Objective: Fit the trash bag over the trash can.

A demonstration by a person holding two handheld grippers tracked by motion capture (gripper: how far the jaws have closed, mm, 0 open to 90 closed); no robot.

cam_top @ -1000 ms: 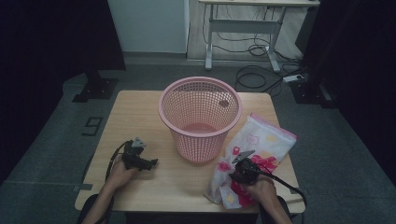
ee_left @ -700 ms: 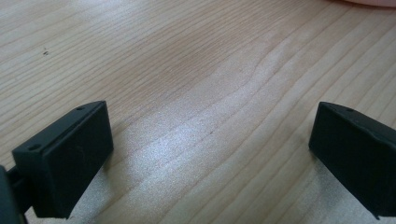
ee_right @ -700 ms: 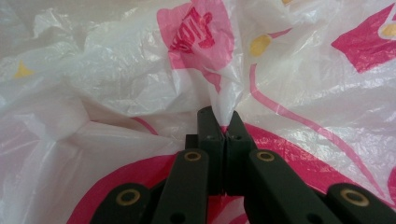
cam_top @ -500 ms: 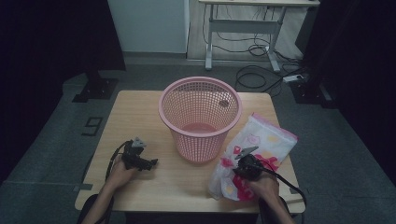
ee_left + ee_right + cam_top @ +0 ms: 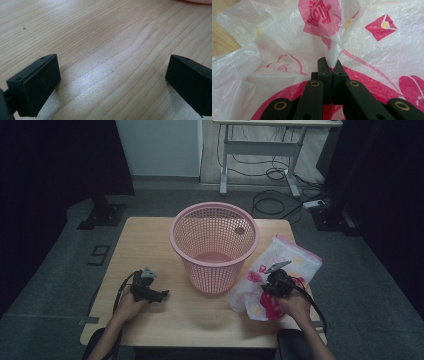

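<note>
A pink mesh basket (image 5: 214, 245) stands upright in the middle of the wooden table (image 5: 150, 232), between the two hands, so it sits squarely between the left side and the plastic bag (image 5: 285, 265) on the right. Through the mesh the basket's bottom looks bare, though a small dark patch on its far inner wall is too small to make out. The white bag, printed with pink and red figures, lies crumpled on the table just right of the basket, its near-left edge close to the basket's base. The right gripper (image 5: 331, 68) is clenched on a pinch of the bag's film, which rises in a small peak from between the closed jaws; in the high view this gripper (image 5: 277, 282) sits over the bag's near part. Its jaws have just been closing on that fold, and compared with a second ago the bag looks bunched and drawn slightly up under the hand. The left gripper (image 5: 112, 82) rests released, jaws wide apart over bare wood, where it was before.
</note>
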